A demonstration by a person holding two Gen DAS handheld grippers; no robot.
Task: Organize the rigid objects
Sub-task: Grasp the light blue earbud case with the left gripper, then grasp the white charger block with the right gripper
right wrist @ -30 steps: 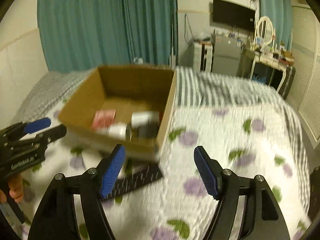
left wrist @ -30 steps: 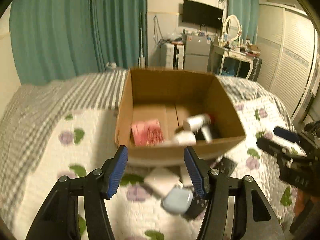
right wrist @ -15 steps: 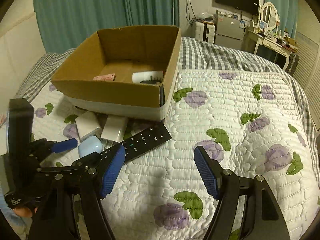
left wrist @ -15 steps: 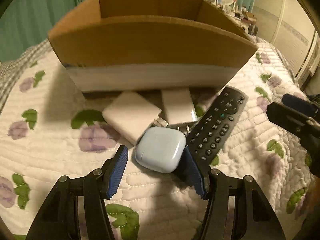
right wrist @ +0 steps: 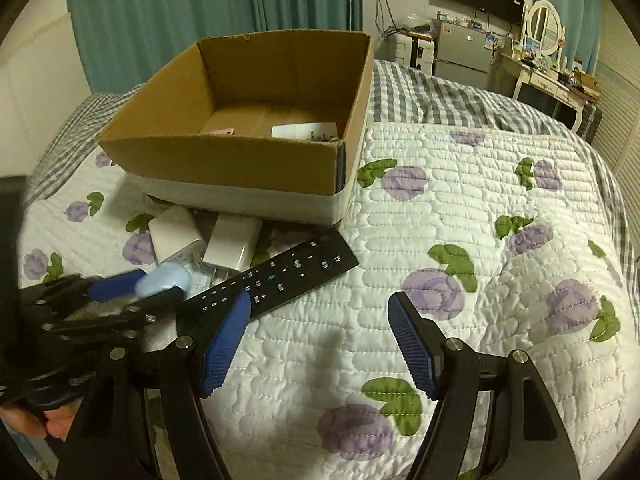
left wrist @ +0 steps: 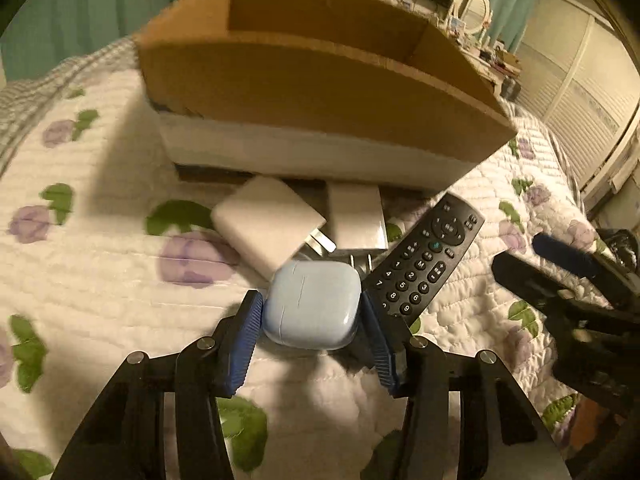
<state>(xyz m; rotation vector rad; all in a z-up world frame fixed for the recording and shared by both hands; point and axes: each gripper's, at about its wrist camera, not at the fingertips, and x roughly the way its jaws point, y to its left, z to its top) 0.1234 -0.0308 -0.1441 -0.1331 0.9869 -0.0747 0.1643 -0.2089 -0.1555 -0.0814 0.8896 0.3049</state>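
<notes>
A light blue earbud case (left wrist: 311, 307) lies on the quilt in front of a cardboard box (left wrist: 320, 92). My left gripper (left wrist: 311, 322) has closed its blue pads on both sides of the case; it also shows in the right wrist view (right wrist: 132, 286) with the case (right wrist: 164, 280). Two white chargers (left wrist: 268, 220) (left wrist: 356, 220) and a black remote (left wrist: 426, 256) lie beside the case. My right gripper (right wrist: 320, 328) is open and empty over the quilt, right of the remote (right wrist: 280, 276). The box (right wrist: 240, 160) holds a pink item and a white item.
The floral quilt (right wrist: 480, 240) covers the bed. Teal curtains (right wrist: 200, 8), a TV, a small fridge and a dressing table stand beyond the bed. White wardrobe doors are at the right.
My left gripper has dropped from above the box to the quilt and closed onto the blue case. My right gripper has lowered and moved a little toward the remote.
</notes>
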